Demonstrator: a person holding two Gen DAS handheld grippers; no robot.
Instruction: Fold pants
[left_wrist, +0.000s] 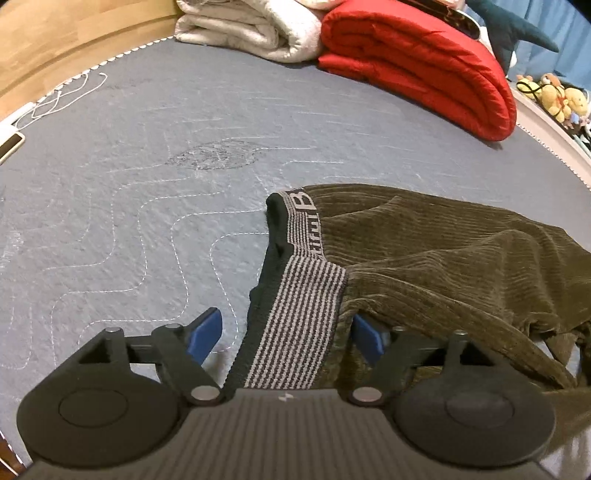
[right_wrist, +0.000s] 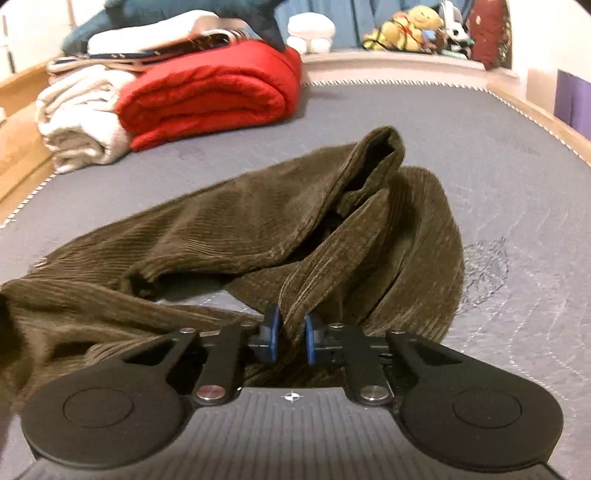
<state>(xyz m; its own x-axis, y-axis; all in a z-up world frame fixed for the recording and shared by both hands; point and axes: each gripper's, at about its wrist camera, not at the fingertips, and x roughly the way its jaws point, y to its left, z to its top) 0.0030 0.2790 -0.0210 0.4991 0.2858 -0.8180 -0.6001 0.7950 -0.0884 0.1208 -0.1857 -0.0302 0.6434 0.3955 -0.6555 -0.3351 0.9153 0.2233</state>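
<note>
left tongs (left_wrist: 286, 334) gape around the waistband (left_wrist: 295, 325); right tongs (right_wrist: 290, 338) pinch pants (right_wrist: 258, 229).

One pair of pants (right_wrist: 229, 229), two folded blankets: red (right_wrist: 207, 99), white (right_wrist: 77, 114).

Home bedroom: quilted grey mattress (left_wrist: 147, 166) in wooden frame (left_wrist: 55, 40), folded blankets (right_wrist: 207, 99), plush toys (right_wrist: 410, 29) lined a ledge.

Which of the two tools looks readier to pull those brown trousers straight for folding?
The right tool, I'd judge. It is shut on a fold of the brown trousers, so it could pull at once. The left tool stands open around the striped waistband, pads clear of it, and must close first.
</note>
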